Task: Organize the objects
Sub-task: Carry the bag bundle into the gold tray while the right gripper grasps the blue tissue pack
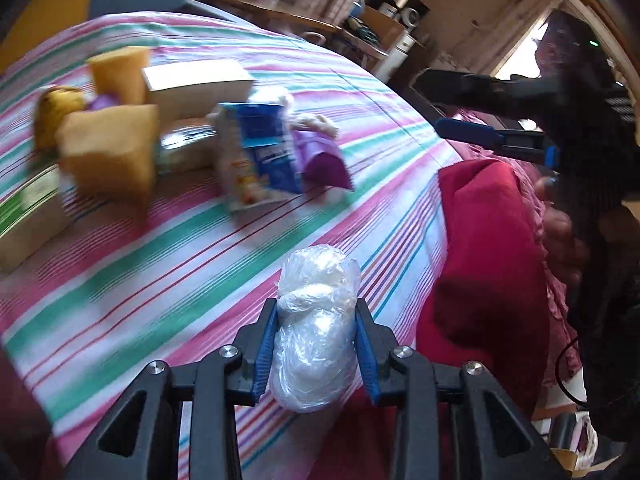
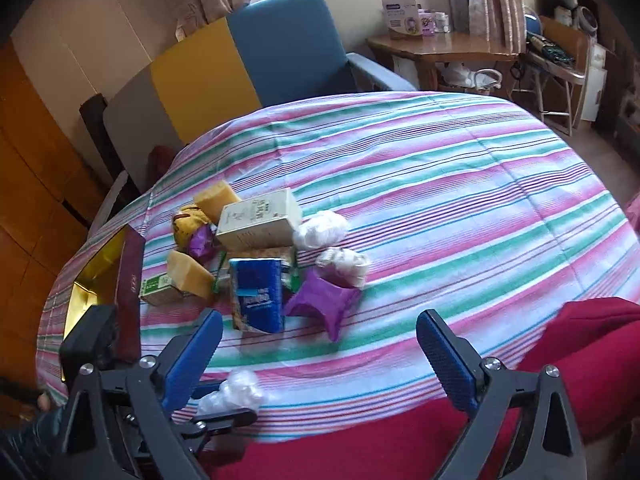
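Observation:
My left gripper (image 1: 316, 320) is shut on a clear plastic-wrapped bundle (image 1: 316, 332) and holds it above the near edge of the striped cloth (image 1: 140, 280). It also shows in the right wrist view (image 2: 240, 390), low left. My right gripper (image 2: 320, 344) is open and empty above the cloth's near edge; it shows at the right of the left wrist view (image 1: 468, 104). A pile lies on the cloth: a blue tissue pack (image 2: 258, 294), a purple piece (image 2: 320, 300), yellow sponges (image 2: 190, 272), a cream box (image 2: 260, 218), white wrapped bundles (image 2: 322, 230).
An open maroon box with a gold lining (image 2: 104, 280) lies at the cloth's left edge. A red cloth (image 2: 580, 360) covers the near right. A blue chair (image 2: 296, 48) and a wooden side table (image 2: 440, 50) stand beyond the far edge.

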Demonstrator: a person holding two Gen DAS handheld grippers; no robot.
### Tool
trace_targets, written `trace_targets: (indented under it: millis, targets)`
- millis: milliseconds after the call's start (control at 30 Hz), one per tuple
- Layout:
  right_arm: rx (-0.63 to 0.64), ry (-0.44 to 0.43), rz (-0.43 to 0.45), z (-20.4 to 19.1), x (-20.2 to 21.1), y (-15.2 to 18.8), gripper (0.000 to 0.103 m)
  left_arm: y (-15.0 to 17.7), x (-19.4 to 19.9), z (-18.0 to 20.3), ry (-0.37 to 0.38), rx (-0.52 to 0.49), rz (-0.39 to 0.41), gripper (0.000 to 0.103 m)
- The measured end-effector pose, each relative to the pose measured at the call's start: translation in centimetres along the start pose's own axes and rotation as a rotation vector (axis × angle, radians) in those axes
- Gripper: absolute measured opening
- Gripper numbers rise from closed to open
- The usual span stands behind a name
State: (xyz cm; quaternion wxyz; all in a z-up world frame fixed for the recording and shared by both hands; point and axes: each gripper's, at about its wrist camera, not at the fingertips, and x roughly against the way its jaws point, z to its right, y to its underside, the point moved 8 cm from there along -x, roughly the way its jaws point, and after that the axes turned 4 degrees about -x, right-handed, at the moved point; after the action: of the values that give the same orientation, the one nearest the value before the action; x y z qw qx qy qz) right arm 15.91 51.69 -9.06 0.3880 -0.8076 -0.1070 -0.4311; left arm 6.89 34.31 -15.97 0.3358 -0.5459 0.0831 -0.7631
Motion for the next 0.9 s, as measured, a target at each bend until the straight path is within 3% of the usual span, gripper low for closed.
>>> trace_targets:
  millis: [167,267,367,533,567,600,633,767,900]
  targets:
    - [0.062,0.012,-0.11,-3.8,-4.1,0.6,0.084,2.1,2.4,-1.7,-0.065,0.056,0.048,0.036]
    - [0.069,0.032,-0.16,-5.3,-6.2,0.3,0.084,3.1,4.5,-2.1,-0.086,0.084,0.091,0.036]
    - [0.08,0.114,-0.174,-5.7,-8.5,-0.4,0.084,3.7,6.7,-1.9,-0.096,0.103,0.138,0.036]
    - [0.05,0.168,-0.196,-5.6,-11.6,-0.1,0.083,4.7,11.7,-3.4,-0.144,0.154,0.232,0.036]
    - [0.06,0.176,-0.209,-5.5,-12.1,0.2,0.077,4.8,12.9,-4.0,-0.159,0.168,0.254,0.036]
    - [0.072,0.191,-0.217,-5.4,-12.5,0.4,0.058,4.9,14.5,-5.0,-0.185,0.191,0.287,0.036]
    - [0.075,0.203,-0.236,-5.2,-13.0,0.9,0.053,4.9,16.0,-6.2,-0.218,0.217,0.314,0.036]
    - [0.094,0.192,-0.237,-5.4,-13.1,1.0,0.052,5.8,21.5,-12.9,-0.405,0.361,0.383,0.036]
    - [0.08,0.17,-0.237,-5.2,-12.8,1.0,0.052,7.3,25.5,-20.4,-0.553,0.524,0.381,0.036]
